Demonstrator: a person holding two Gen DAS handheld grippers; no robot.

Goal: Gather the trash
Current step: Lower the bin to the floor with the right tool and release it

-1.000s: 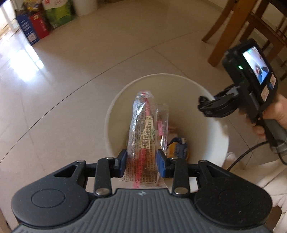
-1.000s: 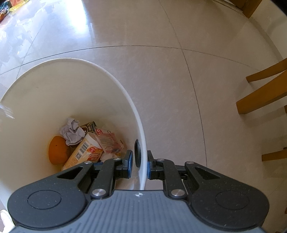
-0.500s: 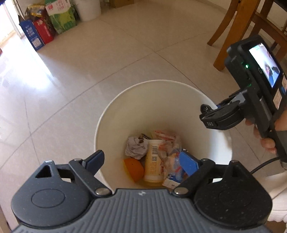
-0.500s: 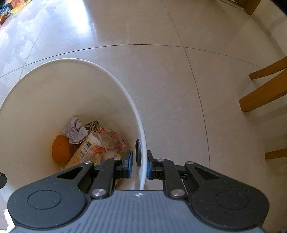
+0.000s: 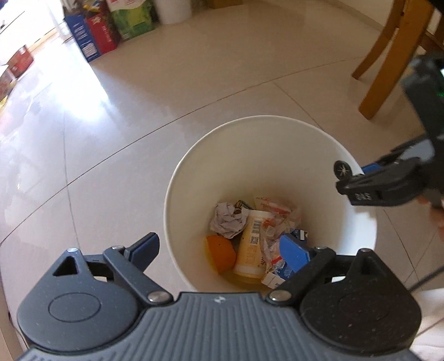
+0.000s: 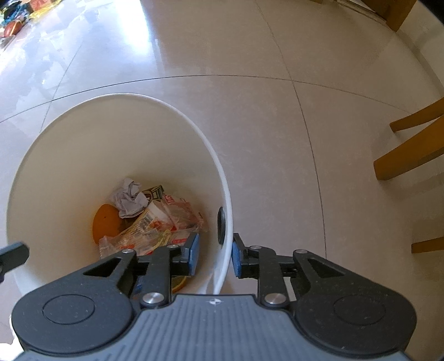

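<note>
A white bin (image 5: pixel 249 155) stands on the tiled floor, holding a crumpled paper (image 5: pixel 227 219), an orange piece (image 5: pixel 220 252), a pale cup (image 5: pixel 251 250) and clear printed wrappers (image 5: pixel 277 219). Just above the bin's near rim, my left gripper (image 5: pixel 219 247) is open and empty. My right gripper (image 6: pixel 215 251) straddles the bin's right rim (image 6: pixel 226 222). Its jaws are opening, with the rim between them and the pads just off it. It also shows at the right of the left wrist view as the right gripper (image 5: pixel 344 177). A long wrapper (image 6: pixel 144 236) lies on top of the trash.
Wooden chair legs (image 5: pixel 380 69) stand right of the bin, also seen as chair legs (image 6: pixel 408 155). Coloured boxes (image 5: pixel 97 36) and a white container (image 5: pixel 172 11) line the far edge of the floor. A cable (image 5: pixel 427 277) hangs at the right.
My left gripper opened and the long clear wrapper it held dropped into the bin. The right gripper's pads, earlier clamped on the bin rim, have parted from it.
</note>
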